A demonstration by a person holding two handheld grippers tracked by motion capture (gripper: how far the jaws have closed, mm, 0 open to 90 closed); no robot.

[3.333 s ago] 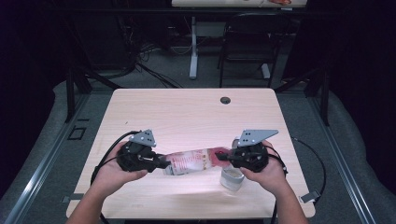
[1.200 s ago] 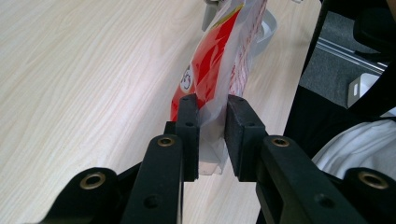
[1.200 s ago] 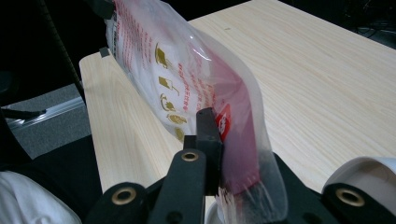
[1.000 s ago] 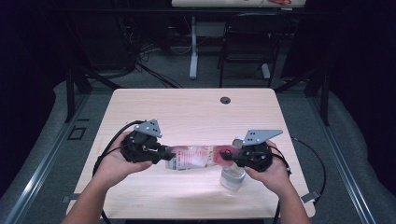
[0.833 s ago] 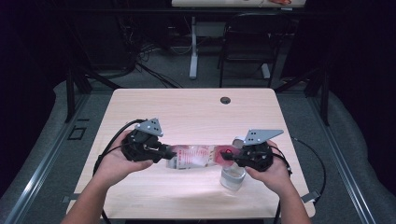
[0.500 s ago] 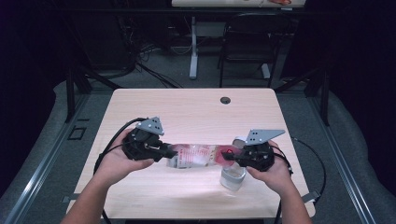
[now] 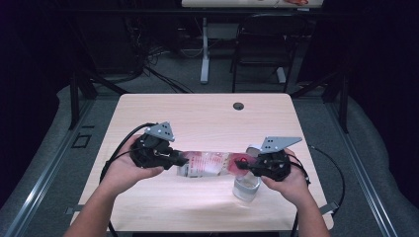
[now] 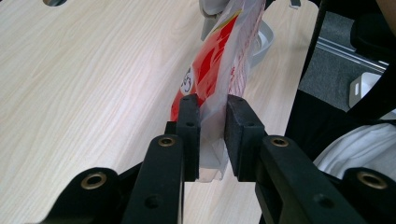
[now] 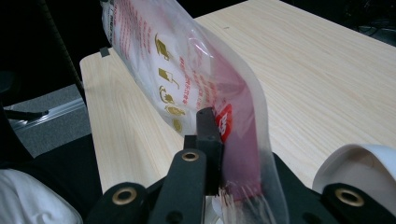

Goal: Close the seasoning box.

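Now both tongs, left (image 7: 182,160) and right (image 7: 243,166), pinch the plastic bag (image 7: 210,163) stretched between them.

The bag (image 9: 205,93) hides one of the right gripper's (image 9: 224,154) jaws; its small print is unreadable.

glossy clear plastic pouch (image 7: 210,164), matt black tongs (image 8: 212,135), pale smooth wood-grain table (image 7: 207,111).
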